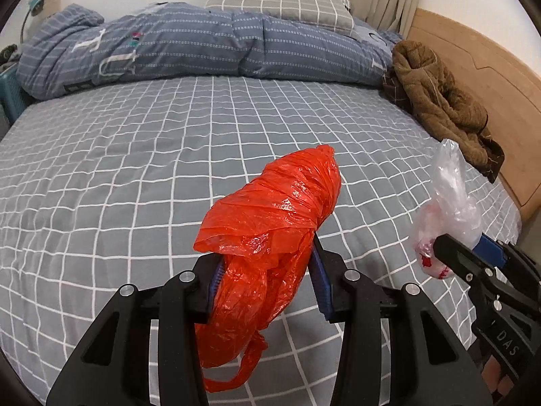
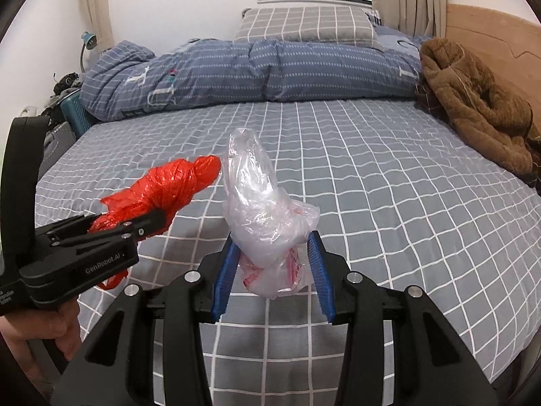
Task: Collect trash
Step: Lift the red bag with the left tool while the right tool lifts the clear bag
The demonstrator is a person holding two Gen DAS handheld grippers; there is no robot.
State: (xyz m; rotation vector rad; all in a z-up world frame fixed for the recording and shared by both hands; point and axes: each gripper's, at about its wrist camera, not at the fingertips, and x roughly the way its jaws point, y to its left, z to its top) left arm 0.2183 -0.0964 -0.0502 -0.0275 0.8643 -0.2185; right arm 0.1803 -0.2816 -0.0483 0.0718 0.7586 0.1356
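Grey checked bedsheet (image 2: 389,182) fills both views, a blue quilt (image 1: 189,44) bunched along the top. My left gripper (image 1: 267,264) pinches a crumpled red plastic bag (image 1: 270,223) at centre frame; my right gripper (image 2: 274,253) pinches a clear plastic bag (image 2: 260,209) with red print. Both hang clear of the sheet, so pickup looks done. Next I need a bin, which neither view shows.
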